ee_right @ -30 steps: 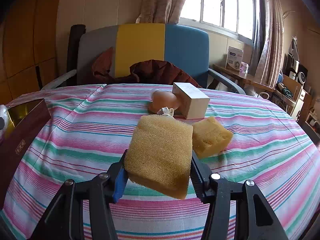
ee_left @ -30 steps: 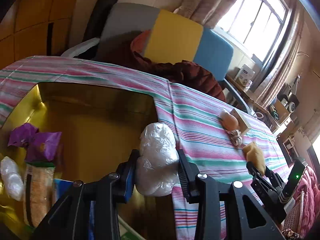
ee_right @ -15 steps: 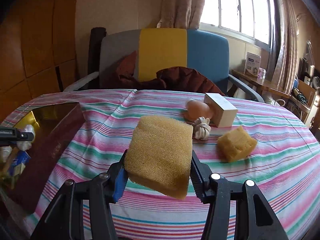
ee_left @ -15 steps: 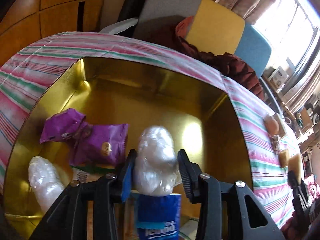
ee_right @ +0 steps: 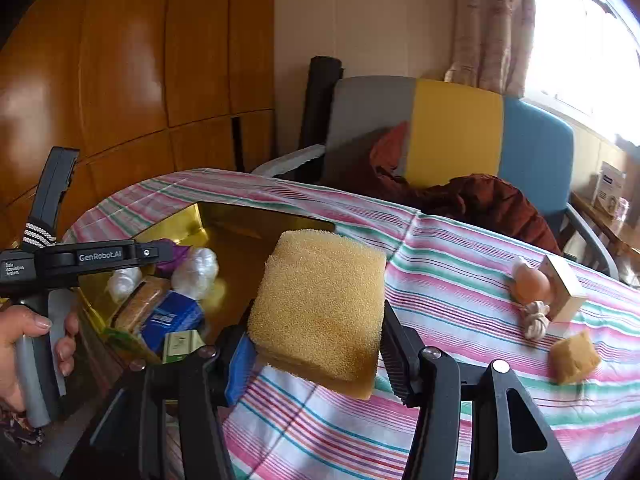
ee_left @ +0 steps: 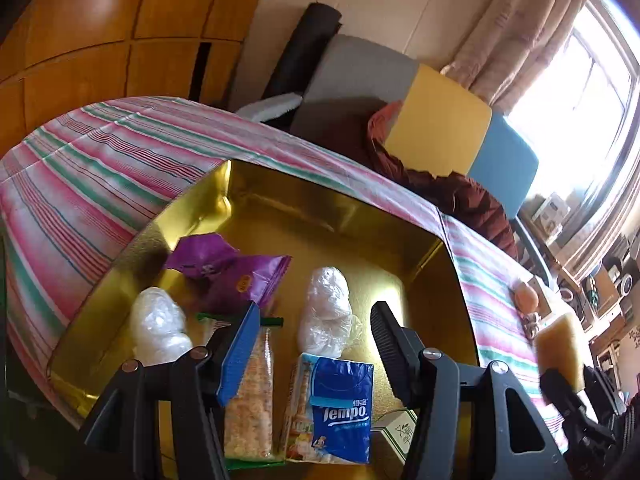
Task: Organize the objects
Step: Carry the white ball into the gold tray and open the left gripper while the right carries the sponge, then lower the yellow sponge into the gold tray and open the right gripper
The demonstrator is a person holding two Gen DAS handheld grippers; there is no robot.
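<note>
A gold-lined box (ee_left: 328, 216) sits on the striped table. In it lie a white plastic-wrapped bundle (ee_left: 326, 314), a second white bundle (ee_left: 158, 330), purple packets (ee_left: 228, 268), a cracker pack (ee_left: 250, 396), a blue Tempo tissue pack (ee_left: 340, 404) and a small green box (ee_left: 394, 432). My left gripper (ee_left: 314, 340) is open and empty above the box. My right gripper (ee_right: 316, 344) is shut on a large yellow sponge (ee_right: 320, 304), held above the table beside the box (ee_right: 240, 228).
On the table right of the box lie an egg-shaped object (ee_right: 532, 286), a cord knot (ee_right: 536, 320), a pale wooden block (ee_right: 564, 292) and a small sponge (ee_right: 574, 356). A chair with a dark red garment (ee_right: 472, 200) stands behind the table.
My left gripper opened and let the white bundle go into the box. My right gripper carried the large sponge left toward the box.
</note>
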